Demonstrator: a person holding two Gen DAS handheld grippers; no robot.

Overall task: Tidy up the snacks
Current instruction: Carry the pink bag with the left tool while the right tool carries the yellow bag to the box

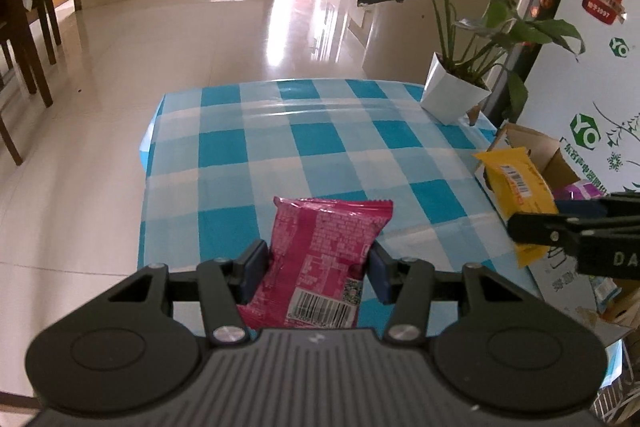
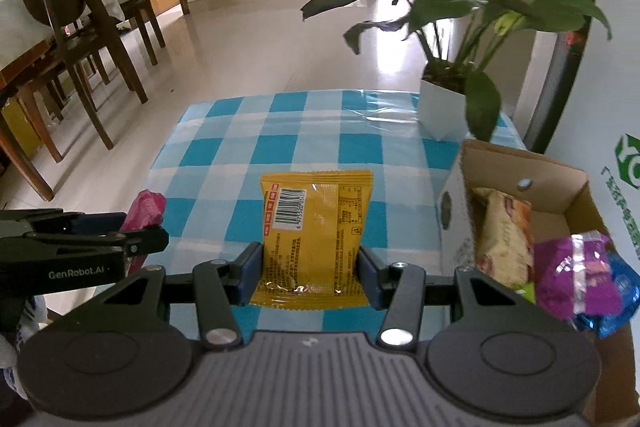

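Left wrist view is showing the left gripper [image 1: 318, 269] pinching one pink snack packet [image 1: 324, 267] between its two fingers, the packet hanging above the near part of the blue checked tablecloth [image 1: 280, 147]. Off to the right, the right gripper [image 1: 536, 231] is holding one yellow snack packet [image 1: 516, 183] near the cardboard box [image 1: 536, 147]. One potted plant [image 1: 456, 95] is standing at the far right corner of the table.

Right wrist view is showing the right gripper [image 2: 310, 269] pinching the yellow snack packet [image 2: 316, 231] from both sides above the cloth [image 2: 240, 147], just left of the cardboard box [image 2: 560, 195]. Three packets are lying in the box: one beige packet [image 2: 504, 235], one purple packet [image 2: 576, 275] and one blue packet [image 2: 620, 303]. At left, the left gripper [image 2: 136, 239] is gripping the pink snack packet [image 2: 146, 207].
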